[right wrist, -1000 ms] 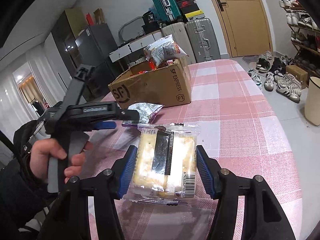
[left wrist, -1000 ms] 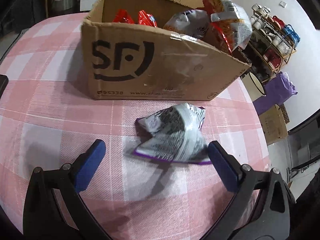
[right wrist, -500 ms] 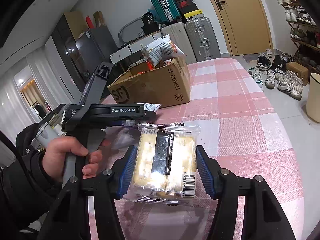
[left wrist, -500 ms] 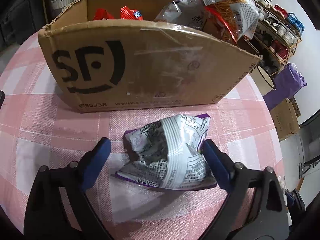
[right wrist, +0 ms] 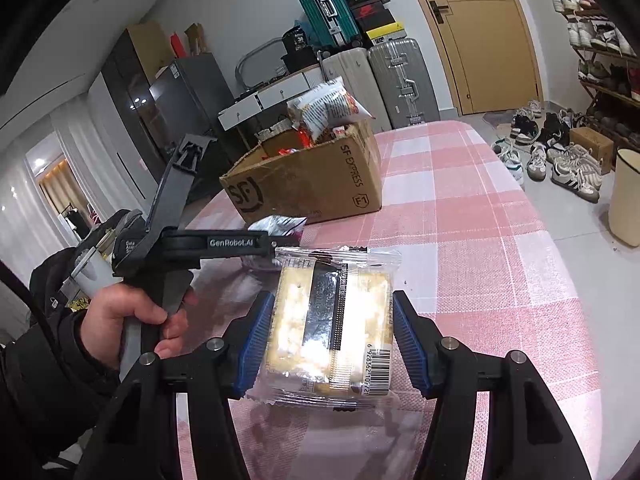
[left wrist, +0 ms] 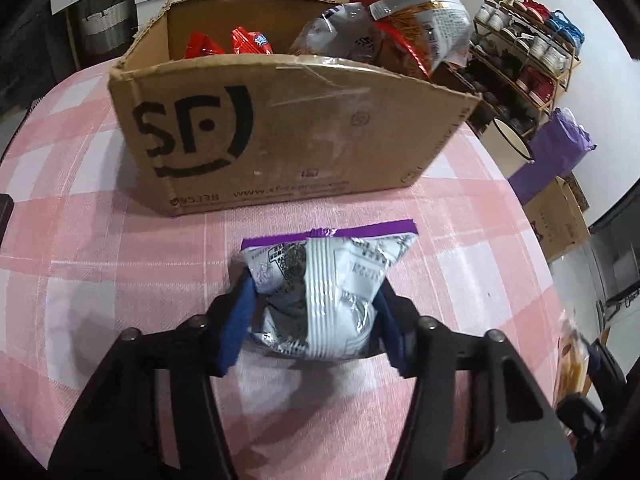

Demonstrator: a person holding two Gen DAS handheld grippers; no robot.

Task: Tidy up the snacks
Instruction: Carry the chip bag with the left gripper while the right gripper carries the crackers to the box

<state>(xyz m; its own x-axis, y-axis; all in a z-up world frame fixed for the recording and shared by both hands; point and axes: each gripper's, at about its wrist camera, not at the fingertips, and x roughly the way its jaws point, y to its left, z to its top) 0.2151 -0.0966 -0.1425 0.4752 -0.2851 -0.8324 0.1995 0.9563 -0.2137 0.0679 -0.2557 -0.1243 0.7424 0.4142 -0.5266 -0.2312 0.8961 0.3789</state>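
Ahead of the left hand-held gripper (left wrist: 316, 312), a cardboard box (left wrist: 280, 136) holds two red packets (left wrist: 228, 42) and two bigger bags (left wrist: 408, 4). It clamps one silver packet (left wrist: 324, 292) over the tabletop (left wrist: 100, 248); the right hand-held gripper (right wrist: 332, 340) clamps one cracker pack (right wrist: 332, 320).

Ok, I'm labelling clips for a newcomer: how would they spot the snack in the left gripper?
Start at the SF cardboard box on the pink checked tablecloth. Just before its printed front wall, the left gripper squeezes a silver snack bag. Its purple top edge sets it apart from the clear cracker pack in the right gripper.
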